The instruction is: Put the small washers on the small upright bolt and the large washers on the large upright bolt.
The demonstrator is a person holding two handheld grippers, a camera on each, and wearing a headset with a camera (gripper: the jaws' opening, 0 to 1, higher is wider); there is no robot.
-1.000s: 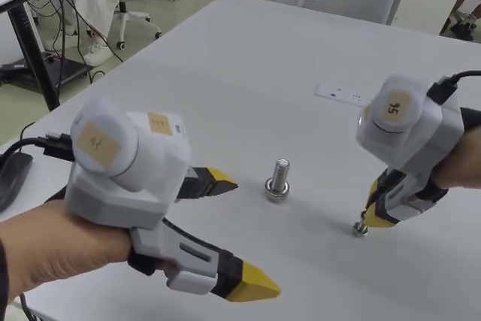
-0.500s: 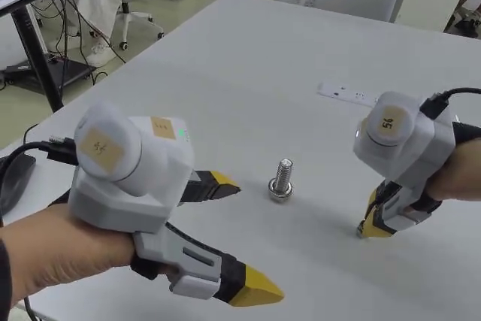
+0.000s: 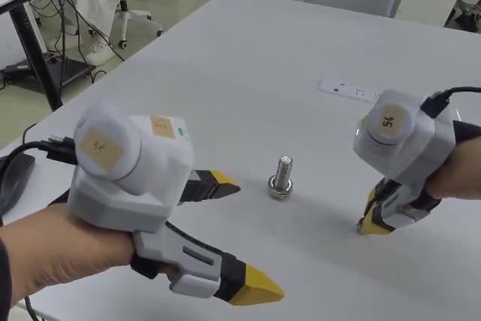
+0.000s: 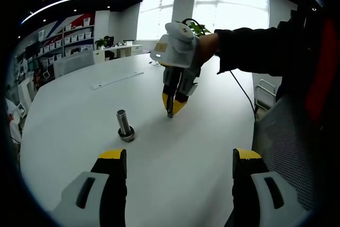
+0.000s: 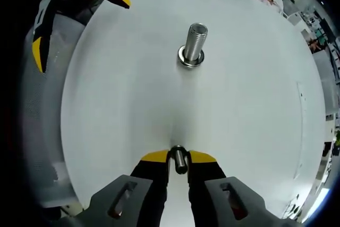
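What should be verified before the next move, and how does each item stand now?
1. The large bolt stands upright on the table: ok.
2. A washer sits around the large bolt's base: ok.
3. The right gripper has its jaws shut on the small bolt: ok.
4. The small bolt is upright and seated on the table: cannot tell.
5. The left gripper has its jaws open, holding nothing: ok.

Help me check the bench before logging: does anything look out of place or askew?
One thing: the small bolt is pinched in the shut right claw instead of standing free. The large bolt stands upright on the table, a washer at its base. Nothing looks spilled or damaged.
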